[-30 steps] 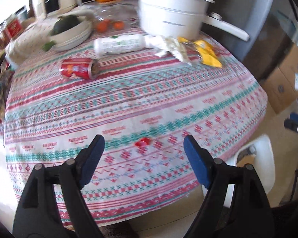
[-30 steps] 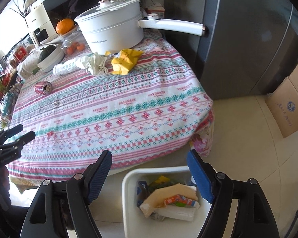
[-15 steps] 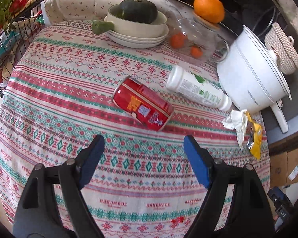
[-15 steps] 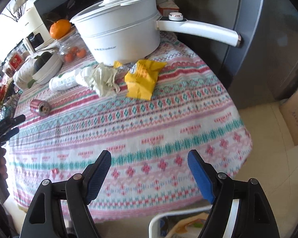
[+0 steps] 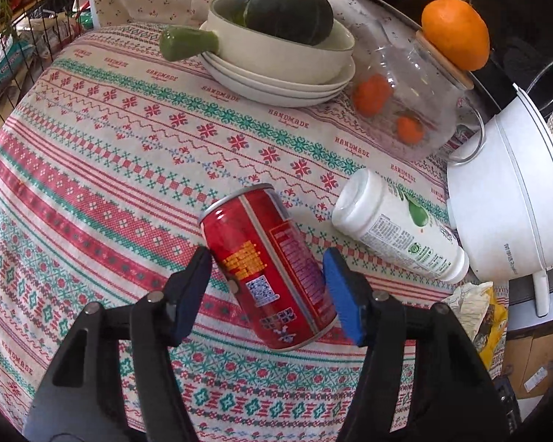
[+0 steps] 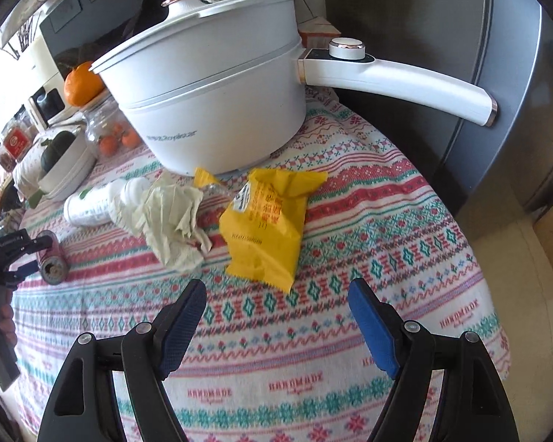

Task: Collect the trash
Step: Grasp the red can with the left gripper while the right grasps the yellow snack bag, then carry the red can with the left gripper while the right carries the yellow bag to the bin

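Left claw [image 5: 267, 274] part-open, pads straddling the red can [image 5: 267, 269] lying mid-bench, not clearly gripping, so I'd centre on its body before squeezing; right claw [image 6: 276, 316] wide open, empty, near the yellow wrapper [image 6: 267, 221] by the pot [image 6: 210, 110].

Left tongs [image 5: 267, 287] point forward and down, black arms ending in blue pads spread wide, one on each side of a can without clearly touching it. Right tongs [image 6: 276, 324] hover level, blue pads spread wide apart with nothing between them. At the right view's left edge, a hand [image 6: 0, 316] grips the left tongs' handle.
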Available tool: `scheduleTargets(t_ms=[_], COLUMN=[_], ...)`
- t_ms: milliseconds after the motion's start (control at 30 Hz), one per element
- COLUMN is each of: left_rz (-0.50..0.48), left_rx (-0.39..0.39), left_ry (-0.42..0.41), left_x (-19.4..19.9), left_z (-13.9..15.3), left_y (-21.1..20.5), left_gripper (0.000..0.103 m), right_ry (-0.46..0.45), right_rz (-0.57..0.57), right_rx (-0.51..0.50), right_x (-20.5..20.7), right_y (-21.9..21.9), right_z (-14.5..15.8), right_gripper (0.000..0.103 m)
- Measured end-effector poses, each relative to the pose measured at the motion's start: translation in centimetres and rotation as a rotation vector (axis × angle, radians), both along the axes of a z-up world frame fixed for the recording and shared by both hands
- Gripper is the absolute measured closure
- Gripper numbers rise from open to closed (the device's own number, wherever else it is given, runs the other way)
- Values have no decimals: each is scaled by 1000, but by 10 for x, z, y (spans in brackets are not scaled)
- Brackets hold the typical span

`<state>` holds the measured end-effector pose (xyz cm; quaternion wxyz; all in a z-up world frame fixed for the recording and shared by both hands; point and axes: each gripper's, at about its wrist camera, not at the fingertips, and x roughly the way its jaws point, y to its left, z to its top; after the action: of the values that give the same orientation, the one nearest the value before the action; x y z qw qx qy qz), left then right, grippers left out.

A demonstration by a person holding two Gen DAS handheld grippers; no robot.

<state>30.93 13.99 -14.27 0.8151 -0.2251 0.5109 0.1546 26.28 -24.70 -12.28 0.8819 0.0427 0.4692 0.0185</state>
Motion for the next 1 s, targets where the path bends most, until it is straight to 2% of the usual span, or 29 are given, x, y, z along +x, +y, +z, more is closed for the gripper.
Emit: scheduleTargets(t_ms=[167, 300, 467, 567, 633, 667, 700, 733, 767, 800, 1000], left_rz=[-187, -349, -420, -437, -440, -440, -441, -442, -443, -445, -446], left_rx=[84, 114, 142, 160, 168, 167, 166, 163, 160, 154, 101], left_ry=[-15, -26, -27, -27, -27, -26, -26, -25, -23, -21, -23], left_x=[8, 3, -10, -26, -34, -33, -38, -41, -47, -53, -82], left_z=[1, 1, 0, 0, -1, 5, 6, 6, 8, 8, 20], left_y=[-23, -46, -61, -70, -74, -74, -76, -77, -79, -80, -87], left_gripper=[42, 44, 44, 45, 45, 45, 46, 46, 46, 46, 48], right_ry=[-24, -30, -40, -36, -39, -47, -52, -52, -54, -55, -83], right_rz=[-25, -48, -69, -66, -59, -46, -27, -18, -9, -4, 33], right_rx=[22, 62, 134, 134, 114, 104, 90, 77, 63, 61, 42], right_x=[15, 28, 45, 52, 53, 52, 51, 50, 47, 43, 13], right_y=[-7, -9, -9, -5, -1, 1, 3, 5, 5, 5, 0], right_z=[-9, -17, -29, -40, -46, -47, -48, -49, -49, -49, -29], right_gripper=[22, 22, 22, 23, 37, 58, 71, 74, 82, 87, 88])
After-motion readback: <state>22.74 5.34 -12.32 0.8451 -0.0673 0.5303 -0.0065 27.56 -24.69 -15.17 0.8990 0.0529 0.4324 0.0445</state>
